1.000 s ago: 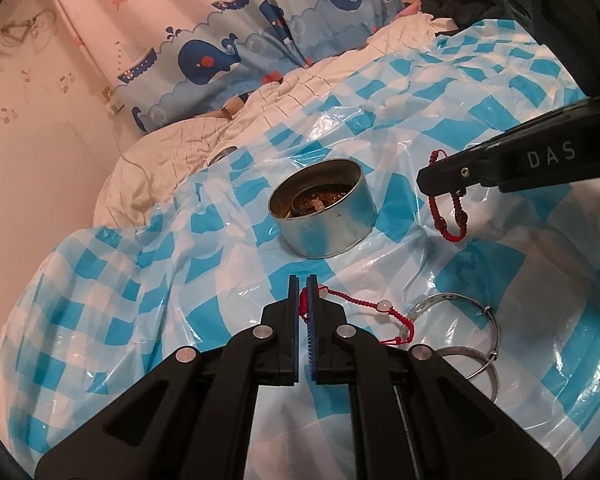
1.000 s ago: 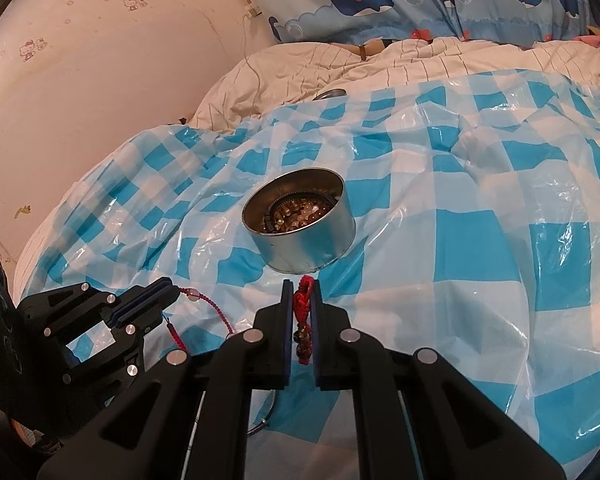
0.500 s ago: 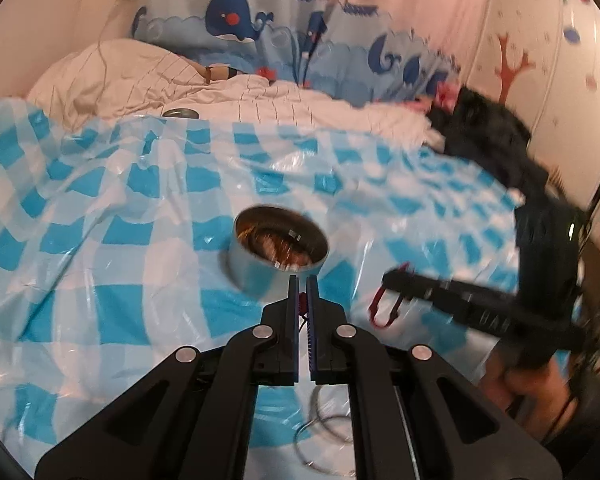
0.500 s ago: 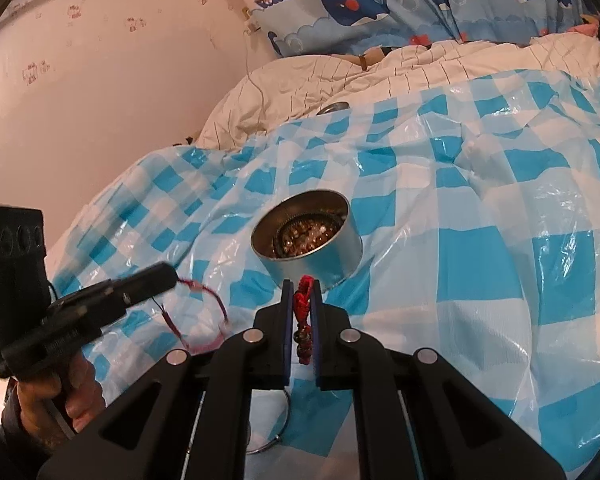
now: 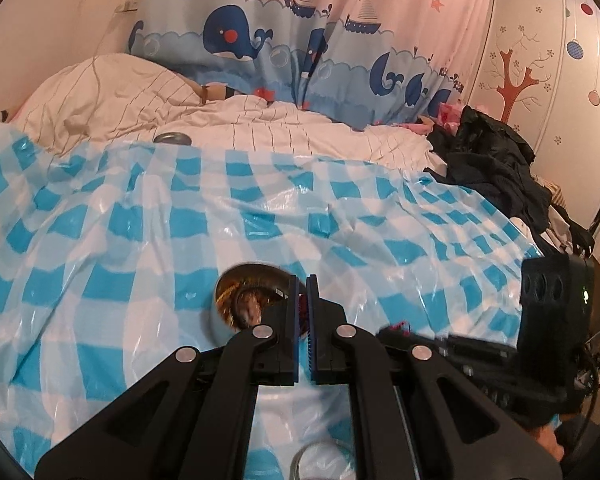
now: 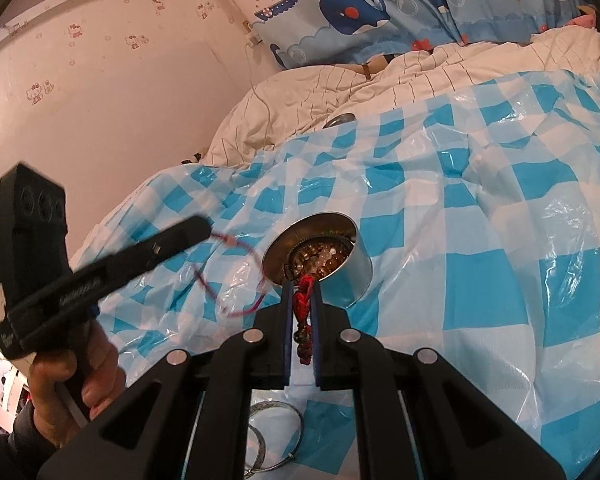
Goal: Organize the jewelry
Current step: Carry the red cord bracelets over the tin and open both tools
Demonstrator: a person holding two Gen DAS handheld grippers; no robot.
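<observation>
Left wrist view: the left gripper [image 5: 303, 300] is clamped on a red cord [image 5: 302, 307], barely visible between its pads. The tin [image 5: 236, 304] sits at lower centre, just left of and touching the fingertips in the picture. The right gripper [image 5: 396, 326] comes in from the lower right, blurred, with something red at its tip.

Right wrist view: the right gripper [image 6: 301, 300] pinches a red beaded bracelet [image 6: 303, 320] hanging between its pads. The tin [image 6: 320, 256] lies straight ahead, at centre, its mouth just beyond the tips. The left gripper [image 6: 204, 227], mid left, holds the red cord [image 6: 228, 276], which loops toward the tin. The right looks nearer. Silver bangles [image 6: 274, 436] lie at bottom centre.
</observation>
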